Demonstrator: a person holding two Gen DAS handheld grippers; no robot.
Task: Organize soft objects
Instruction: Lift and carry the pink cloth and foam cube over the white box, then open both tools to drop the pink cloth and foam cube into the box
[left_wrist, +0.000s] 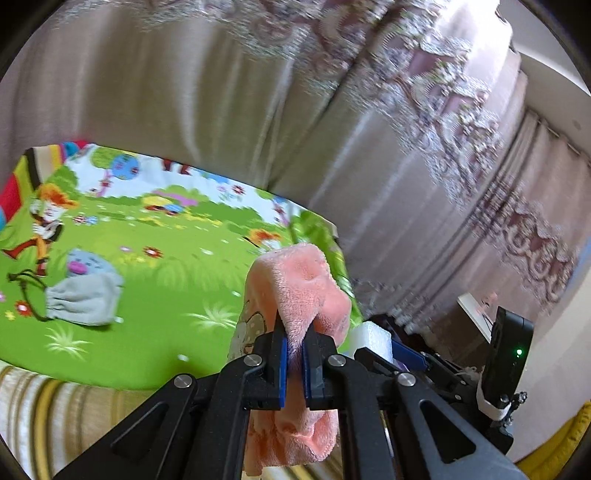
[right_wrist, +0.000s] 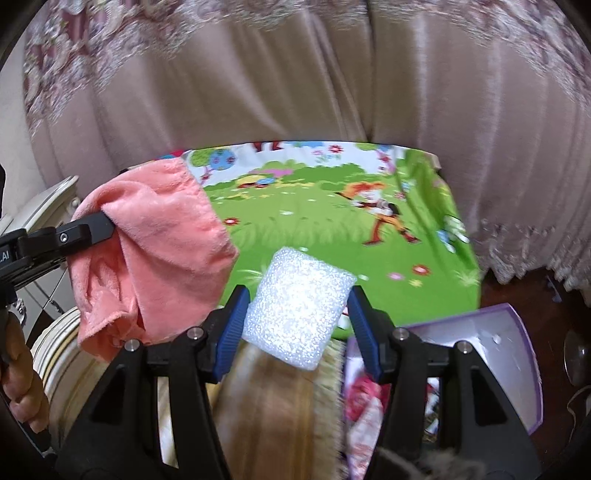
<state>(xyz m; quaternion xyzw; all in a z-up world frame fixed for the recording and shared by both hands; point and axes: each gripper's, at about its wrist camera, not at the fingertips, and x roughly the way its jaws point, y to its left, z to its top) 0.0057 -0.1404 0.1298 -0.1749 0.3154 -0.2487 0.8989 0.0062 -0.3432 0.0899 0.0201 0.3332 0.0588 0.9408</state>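
Left view, left gripper (left_wrist: 293, 347): squeezed tight on the pink cloth (left_wrist: 299, 280), so it hangs free, lifted above the mat (left_wrist: 147, 280).
Left view, bag (left_wrist: 85, 299): the grey bag lies on the mat, well apart.
Right view, right gripper (right_wrist: 297, 314): clamped on the white foam (right_wrist: 299, 310), held up near the mat's front edge.
Right view, box (right_wrist: 517, 332): a purple box sits low, just right of the foam. Maybe soft things go there.
Right view, left gripper: pokes in sideways, level.
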